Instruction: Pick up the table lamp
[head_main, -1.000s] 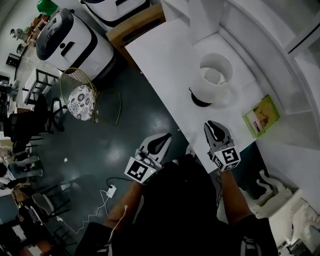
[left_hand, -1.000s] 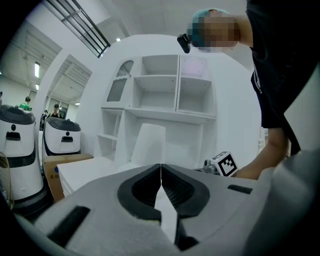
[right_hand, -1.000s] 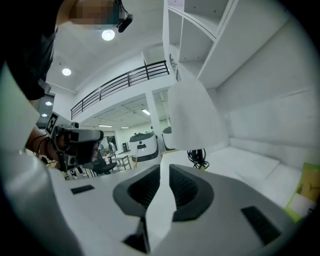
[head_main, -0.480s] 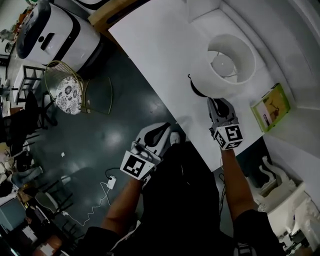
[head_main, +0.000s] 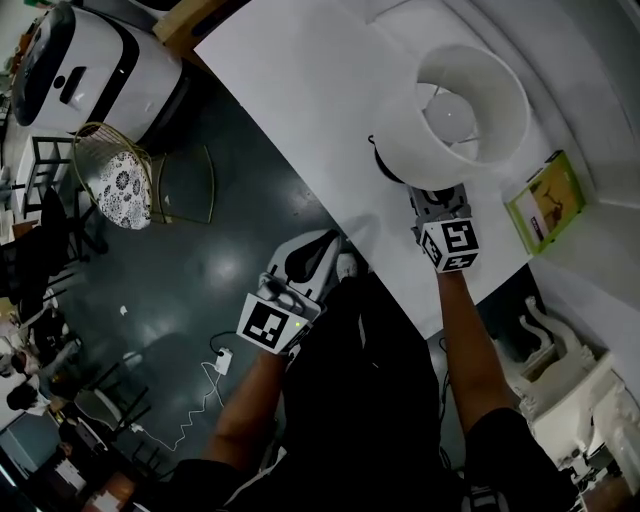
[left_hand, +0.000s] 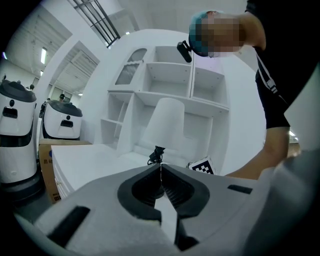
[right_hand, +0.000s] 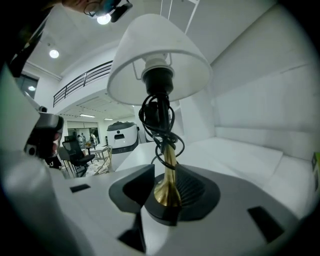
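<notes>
Lamp (head_main: 470, 100) with a white shade (right_hand: 160, 50), standing toward the far right of a white table (head_main: 300, 90), seen from above. The right gripper (head_main: 438, 200) reaches in from the near side, its tips under the rim of the shade. In the right gripper view its fingers are set narrow and grip the lamp's brass stem (right_hand: 167, 170) low down, just above the black base (right_hand: 162, 215). A black cord (right_hand: 155, 117) is looped round the stem higher up, below the bulb socket.

A second ago this gripper lay near the table's near edge, well apart from the lamp. Half a second ago it was just beside the base. Now it is on the stem. The shade also fills more of the head view than in either earlier frame. Whether the base has left the table cannot be told.

The left gripper (head_main: 322, 246) hangs off the table's near left edge, over the dark floor (head_main: 200, 280), much where it was before. Its fingers are closed tip to tip with nothing between them, as the left gripper view (left_hand: 160, 167) shows.

A green book (head_main: 545, 200) lies on the table to the right of the lamp. A white robot (head_main: 80, 70) stands on the floor at far left.
</notes>
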